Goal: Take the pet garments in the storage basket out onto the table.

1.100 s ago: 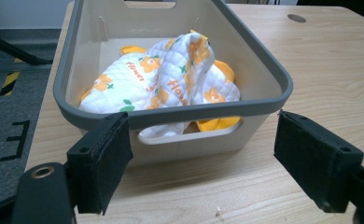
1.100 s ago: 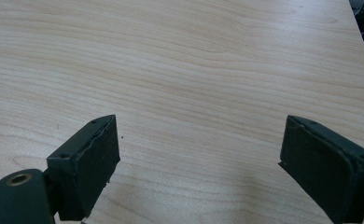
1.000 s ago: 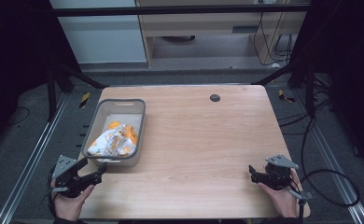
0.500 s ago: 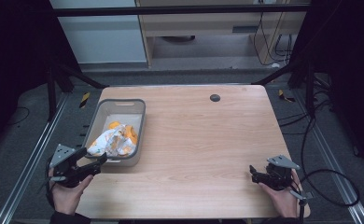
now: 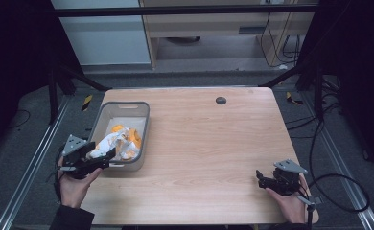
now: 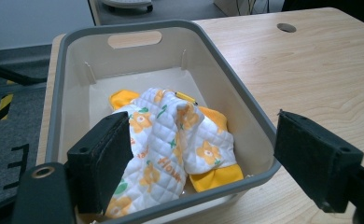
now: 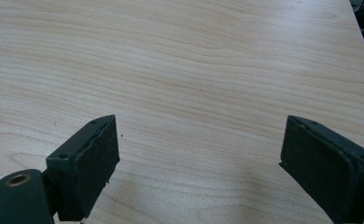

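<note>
The left black two-jaw tongs [image 5: 109,154], held in the person's left hand [image 5: 75,184], point forward and rightward with jaws spread wide. The right black two-jaw tongs [image 5: 259,178], in the right hand [image 5: 286,203], point leftward, jaws equally wide apart.

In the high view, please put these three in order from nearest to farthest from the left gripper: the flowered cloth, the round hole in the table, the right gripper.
From the left gripper:
1. Flowered cloth, in the grey bin, just beyond the gripper.
2. Round hole, far side of the table.
3. Right gripper, near the table's opposite corner.
</note>
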The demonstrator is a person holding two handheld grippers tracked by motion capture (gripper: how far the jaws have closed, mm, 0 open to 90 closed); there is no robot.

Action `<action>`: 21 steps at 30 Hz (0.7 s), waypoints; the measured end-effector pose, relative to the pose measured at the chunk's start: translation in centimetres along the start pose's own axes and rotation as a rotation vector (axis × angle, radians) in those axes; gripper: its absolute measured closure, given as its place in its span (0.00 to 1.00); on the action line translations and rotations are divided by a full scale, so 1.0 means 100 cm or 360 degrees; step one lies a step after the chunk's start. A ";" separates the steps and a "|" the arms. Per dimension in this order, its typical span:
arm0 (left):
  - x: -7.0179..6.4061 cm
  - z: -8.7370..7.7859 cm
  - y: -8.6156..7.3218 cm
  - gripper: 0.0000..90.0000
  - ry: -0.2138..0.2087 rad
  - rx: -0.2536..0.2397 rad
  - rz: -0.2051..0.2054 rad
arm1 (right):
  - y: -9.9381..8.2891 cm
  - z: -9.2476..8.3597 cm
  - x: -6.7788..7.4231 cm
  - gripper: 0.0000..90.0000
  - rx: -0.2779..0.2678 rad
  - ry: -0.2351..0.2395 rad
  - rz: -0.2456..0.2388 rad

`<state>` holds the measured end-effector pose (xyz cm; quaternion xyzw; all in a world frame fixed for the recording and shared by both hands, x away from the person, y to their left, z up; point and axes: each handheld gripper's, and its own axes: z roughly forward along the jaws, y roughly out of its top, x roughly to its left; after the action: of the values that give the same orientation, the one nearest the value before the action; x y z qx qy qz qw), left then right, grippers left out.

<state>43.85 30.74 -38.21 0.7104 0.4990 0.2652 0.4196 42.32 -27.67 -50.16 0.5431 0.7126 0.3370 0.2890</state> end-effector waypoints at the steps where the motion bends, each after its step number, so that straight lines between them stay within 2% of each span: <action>1: 0.000 0.001 0.002 0.20 0.0000 0.0008 0.0008 | 0.000 0.000 0.000 0.13 0.0003 0.0001 0.0005; 4: 0.001 0.004 0.007 0.21 -0.0001 0.0006 0.0014 | 0.000 0.000 0.001 0.13 -0.0003 0.0003 0.0007; 13: 0.004 0.019 0.021 0.21 0.0012 0.0094 0.0054 | 0.001 0.000 0.001 0.13 -0.0006 0.0012 0.0006; 21: 0.007 0.028 0.029 0.21 0.0022 0.0154 0.0052 | 0.001 -0.001 0.001 0.13 -0.0008 0.0017 0.0014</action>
<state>47.73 29.98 -37.14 0.7361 0.5024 0.2525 0.3768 42.33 -27.61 -50.03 0.5436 0.7109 0.3432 0.2851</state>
